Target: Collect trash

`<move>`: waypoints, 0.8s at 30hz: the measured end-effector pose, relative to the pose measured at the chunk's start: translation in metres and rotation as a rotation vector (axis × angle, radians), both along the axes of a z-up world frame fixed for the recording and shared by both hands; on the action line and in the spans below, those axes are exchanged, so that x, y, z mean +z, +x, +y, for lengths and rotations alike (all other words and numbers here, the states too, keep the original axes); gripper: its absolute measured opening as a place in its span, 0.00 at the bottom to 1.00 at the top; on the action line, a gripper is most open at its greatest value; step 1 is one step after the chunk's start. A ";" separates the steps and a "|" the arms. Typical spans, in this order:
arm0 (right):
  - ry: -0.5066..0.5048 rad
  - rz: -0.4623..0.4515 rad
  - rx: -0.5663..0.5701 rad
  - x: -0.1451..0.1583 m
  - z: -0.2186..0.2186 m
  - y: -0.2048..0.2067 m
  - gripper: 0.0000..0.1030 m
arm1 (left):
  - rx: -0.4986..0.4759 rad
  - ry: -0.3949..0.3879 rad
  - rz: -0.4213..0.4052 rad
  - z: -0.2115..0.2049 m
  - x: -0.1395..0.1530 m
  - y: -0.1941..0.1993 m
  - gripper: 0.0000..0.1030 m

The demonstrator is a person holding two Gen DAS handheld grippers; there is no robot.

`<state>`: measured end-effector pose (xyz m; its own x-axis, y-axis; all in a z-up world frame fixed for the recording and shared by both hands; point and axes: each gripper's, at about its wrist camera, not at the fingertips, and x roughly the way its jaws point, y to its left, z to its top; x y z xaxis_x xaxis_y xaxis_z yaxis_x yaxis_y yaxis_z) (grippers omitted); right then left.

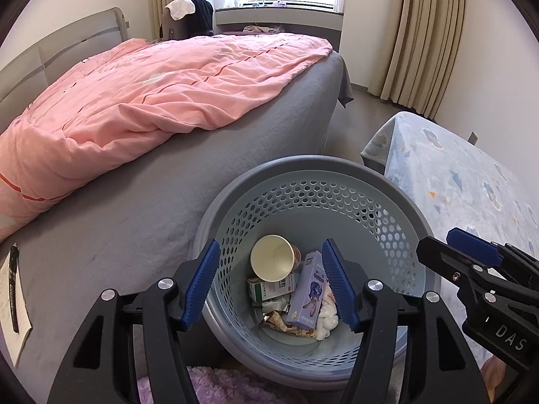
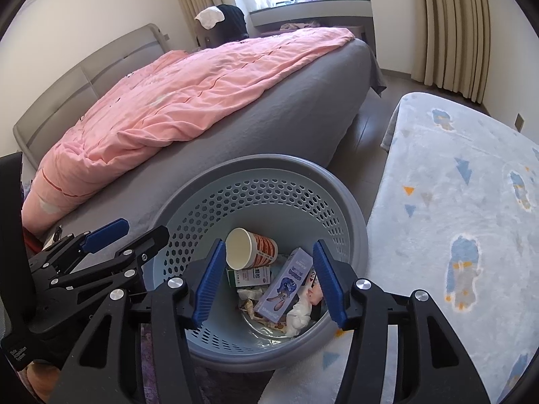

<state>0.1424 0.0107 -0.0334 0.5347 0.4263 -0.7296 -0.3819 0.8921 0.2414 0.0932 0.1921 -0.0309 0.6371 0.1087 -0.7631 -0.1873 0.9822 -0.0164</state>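
Note:
A grey-blue perforated basket (image 1: 313, 163) (image 2: 269, 161) stands on the floor between the bed and a blanket-covered surface. At its bottom lie a paper cup (image 1: 271, 257) (image 2: 249, 247) on its side, a purple carton (image 1: 308, 293) (image 2: 286, 284), a green-and-white box (image 1: 269, 288) (image 2: 249, 276), a crumpled white tissue (image 1: 328, 320) (image 2: 299, 314) and a snack wrapper (image 1: 283, 323). My left gripper (image 1: 270, 245) (image 2: 138, 232) hangs open above the basket's left side, with nothing between its pads. My right gripper (image 2: 269, 244) (image 1: 444, 245) is open too, over the basket, empty.
The bed (image 1: 256, 141) with a grey sheet and pink duvet (image 1: 151, 94) runs along the left. A light blue patterned blanket (image 1: 454, 175) (image 2: 454, 185) covers a surface on the right. A paper and pen (image 1: 13, 303) lie on the bed's near corner. A purple fluffy rug (image 1: 219, 383) lies below the basket.

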 end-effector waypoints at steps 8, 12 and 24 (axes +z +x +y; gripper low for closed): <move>-0.004 -0.014 -0.008 0.003 -0.002 -0.003 0.57 | 0.017 0.011 -0.010 0.000 0.005 -0.004 0.68; -0.008 -0.026 -0.014 0.005 -0.003 -0.006 0.61 | 0.035 0.033 -0.015 0.001 0.008 -0.006 0.71; -0.010 -0.029 -0.030 0.006 -0.008 -0.009 0.65 | 0.054 0.045 -0.019 0.006 0.013 -0.012 0.73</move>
